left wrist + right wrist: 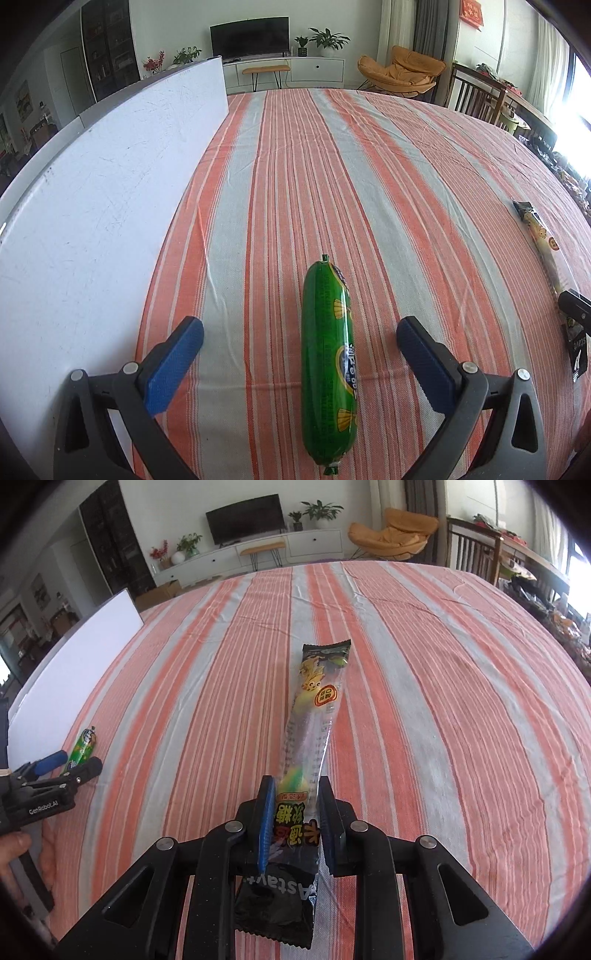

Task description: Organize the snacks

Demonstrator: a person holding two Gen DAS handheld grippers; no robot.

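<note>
While the left hand-held gripper (300,352) stands wide open over the striped cloth (388,177) of the worktop, a green sausage (328,354) lies flat between its blue pads (173,362), touching neither of them. The sausage lies along the stripes, close to the near edge of the worktop on the left side, just beside a white board (103,184) that stands upright along the left edge. In the right wrist view the same left gripper shows at the left edge, with a person's fingers (13,849) on its handle and the sausage between its tips.

The right hand-held gripper (295,812) has its jaws nearly together, pressed on a long candy packet (314,716). The pads hold the packet near its lower end, where the wrapper is black with printed characters. The clear middle part and the dark far end reach forward from the jaws, over the cloth near the middle of the worktop. I cannot tell whether the far end touches the cloth. The black tail of the wrapper hangs behind the pads, between the gripper's arms. In the left wrist view the packet shows at the right edge of the worktop, well apart from the sausage.
</note>
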